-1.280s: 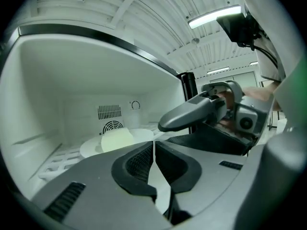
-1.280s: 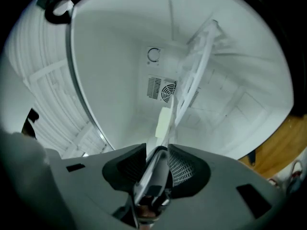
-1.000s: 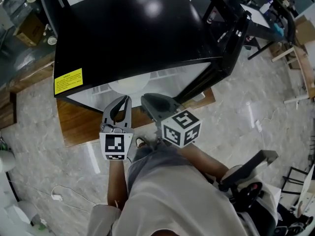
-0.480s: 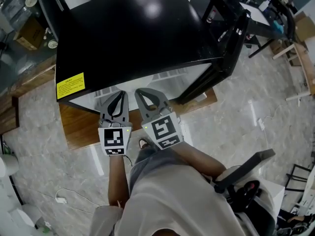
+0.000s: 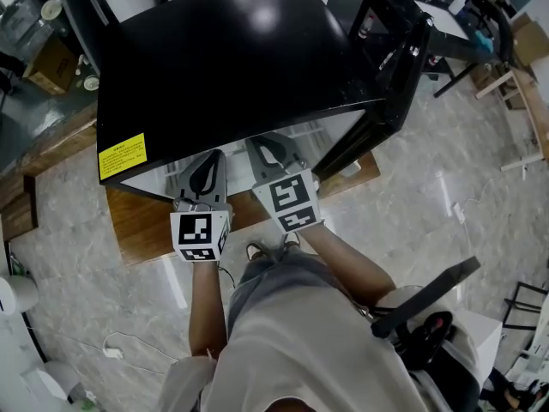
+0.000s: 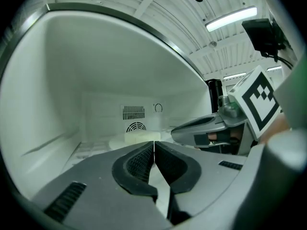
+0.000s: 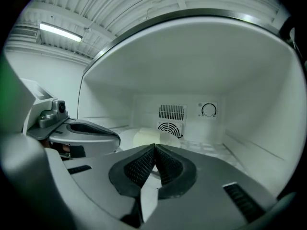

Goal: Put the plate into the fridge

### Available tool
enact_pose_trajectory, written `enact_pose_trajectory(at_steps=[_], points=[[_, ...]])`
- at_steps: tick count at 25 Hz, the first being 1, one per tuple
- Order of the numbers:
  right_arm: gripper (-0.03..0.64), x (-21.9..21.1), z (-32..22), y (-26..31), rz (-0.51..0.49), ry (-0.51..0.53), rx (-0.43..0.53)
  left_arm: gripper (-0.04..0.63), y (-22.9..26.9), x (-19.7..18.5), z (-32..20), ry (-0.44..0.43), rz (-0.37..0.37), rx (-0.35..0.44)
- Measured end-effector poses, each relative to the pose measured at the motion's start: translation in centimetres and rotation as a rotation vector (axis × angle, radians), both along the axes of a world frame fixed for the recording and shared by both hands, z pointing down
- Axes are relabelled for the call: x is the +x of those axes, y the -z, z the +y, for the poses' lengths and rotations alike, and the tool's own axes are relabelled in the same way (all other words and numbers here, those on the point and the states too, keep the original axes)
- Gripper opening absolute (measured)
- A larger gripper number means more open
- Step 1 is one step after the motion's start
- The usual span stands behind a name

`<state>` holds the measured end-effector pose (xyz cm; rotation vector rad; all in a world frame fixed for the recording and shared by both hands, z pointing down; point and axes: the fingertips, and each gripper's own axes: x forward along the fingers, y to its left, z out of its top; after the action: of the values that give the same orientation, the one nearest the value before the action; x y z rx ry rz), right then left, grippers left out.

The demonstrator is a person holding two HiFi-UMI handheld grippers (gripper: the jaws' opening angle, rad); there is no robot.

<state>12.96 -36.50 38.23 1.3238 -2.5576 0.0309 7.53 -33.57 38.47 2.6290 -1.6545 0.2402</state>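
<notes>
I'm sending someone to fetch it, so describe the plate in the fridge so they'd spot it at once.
Look inside the open black fridge. On its wire rack, just before the round fan grille in the back wall, lies the plate. It is round and white, the only dish there, carrying a pale block.

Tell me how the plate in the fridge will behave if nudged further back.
The plate looks rigid and smooth, so it would probably slide flat, not tip. The pale block on it seems loose and might shift.

The plate (image 7: 126, 136) lies inside the fridge (image 5: 223, 58), just before its rear vent (image 7: 171, 112).
</notes>
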Motion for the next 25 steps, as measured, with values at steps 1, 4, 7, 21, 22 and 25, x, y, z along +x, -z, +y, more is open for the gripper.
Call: enact_pose_trajectory(at_steps=[1, 4, 7, 21, 22, 25], points=[[0.018, 0.0, -0.2, -0.1, -0.003, -0.004, 0.0, 0.023, 0.0, -0.1, -0.1, -0.003, 0.014, -0.003], [0.018, -0.1, -0.1, -0.4, -0.026, -0.008, -0.005, 0.021, -0.5, -0.5, 0.0, -0.007, 0.051, -0.002], [0.018, 0.0, 1.0, 0.1, -0.059, -0.015, 0.006, 0.021, -0.4, -0.6, 0.2, 0.001, 0.065, 0.004], [0.018, 2.6, 6.8, 3.4, -0.134, -0.009, 0.052, 0.021, 1.6, 1.8, 6.1, 0.031, 0.264, -0.02], [0.017, 2.8, 7.2, 3.6, -0.121, -0.007, 0.064, 0.021, 1.8, 1.8, 6.3, 0.04, 0.255, -0.019], [0.017, 3.0, 8.2, 3.5, -0.066, 0.016, 0.101, 0.021, 2.4, 1.3, 6.6, 0.082, 0.234, 0.004]])
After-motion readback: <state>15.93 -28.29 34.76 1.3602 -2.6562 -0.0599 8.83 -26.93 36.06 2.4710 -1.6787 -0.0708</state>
